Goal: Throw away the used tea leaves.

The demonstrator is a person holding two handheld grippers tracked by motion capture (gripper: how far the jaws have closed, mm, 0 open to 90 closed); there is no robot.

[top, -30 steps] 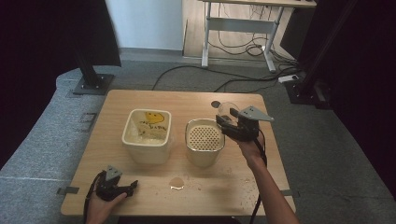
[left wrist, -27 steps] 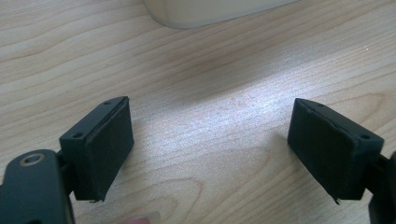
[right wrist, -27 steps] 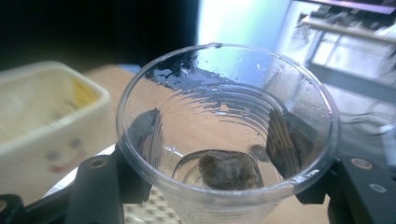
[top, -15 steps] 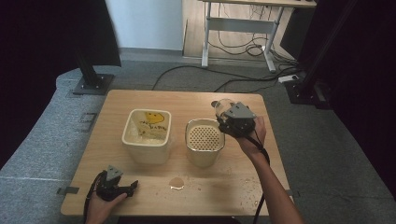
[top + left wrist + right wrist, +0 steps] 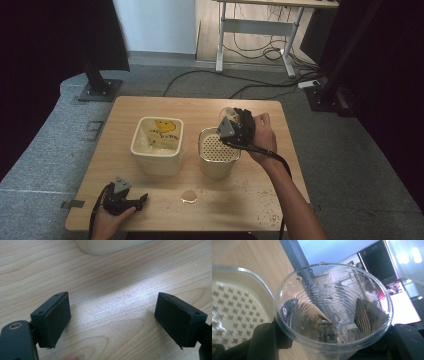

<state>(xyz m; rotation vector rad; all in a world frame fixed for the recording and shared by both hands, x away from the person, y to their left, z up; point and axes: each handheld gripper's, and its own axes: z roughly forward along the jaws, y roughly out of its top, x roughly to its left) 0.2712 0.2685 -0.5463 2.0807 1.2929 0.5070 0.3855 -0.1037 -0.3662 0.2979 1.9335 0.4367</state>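
High view: at the near left edge of the bench [image 5: 150,200] the left hand-held gripper [image 5: 131,202] rests low, its jaws spread wide over bare wood in the left gripper view. A small wet spot [image 5: 188,196] lies near the front middle. Farther back stand a cream square tub [image 5: 156,145] and, just beside it, a container with a perforated insert [image 5: 218,152]. Above its far rim the right hand-held gripper [image 5: 329,322] pinches a clear plastic cup [image 5: 332,307], tipped on its side
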